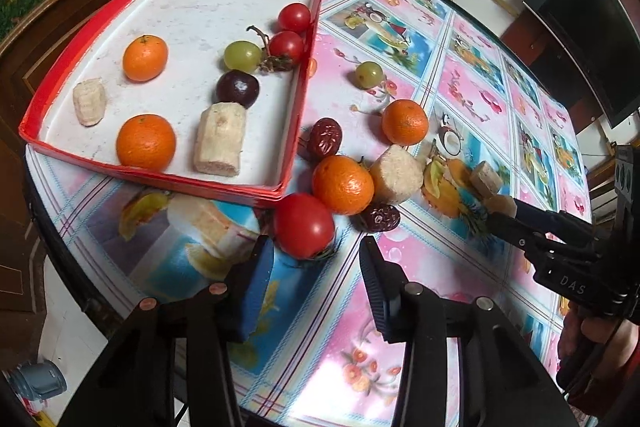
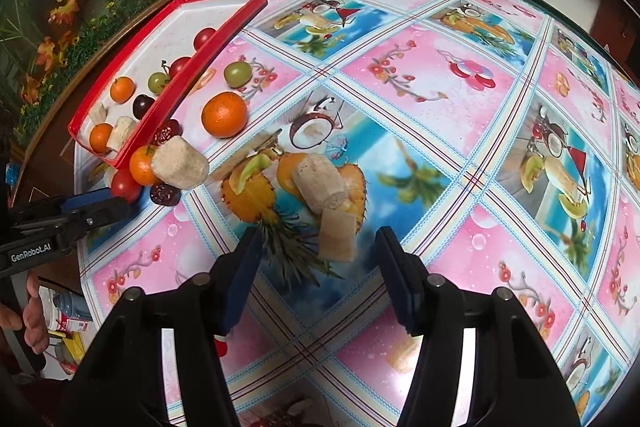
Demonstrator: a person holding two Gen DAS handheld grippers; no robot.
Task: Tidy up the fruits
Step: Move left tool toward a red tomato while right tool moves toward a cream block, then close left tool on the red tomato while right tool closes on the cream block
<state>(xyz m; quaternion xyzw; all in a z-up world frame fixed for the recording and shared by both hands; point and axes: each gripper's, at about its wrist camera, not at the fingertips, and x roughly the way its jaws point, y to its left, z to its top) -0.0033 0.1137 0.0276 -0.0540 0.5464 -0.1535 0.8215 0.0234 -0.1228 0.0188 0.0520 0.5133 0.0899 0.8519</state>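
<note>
"GenRobot.AI", "DAS" on hand-held grippers (image 2: 44,227)

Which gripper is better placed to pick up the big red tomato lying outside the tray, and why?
Left. The left gripper has its open fingers on either side of the tomato, beside the red tray. The right gripper is over the pale banana piece, farther away.

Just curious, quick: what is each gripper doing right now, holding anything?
Left gripper: open, empty, jaws either side of the red tomato.
Right gripper: open, empty, a pale banana piece between its jaws.
</note>
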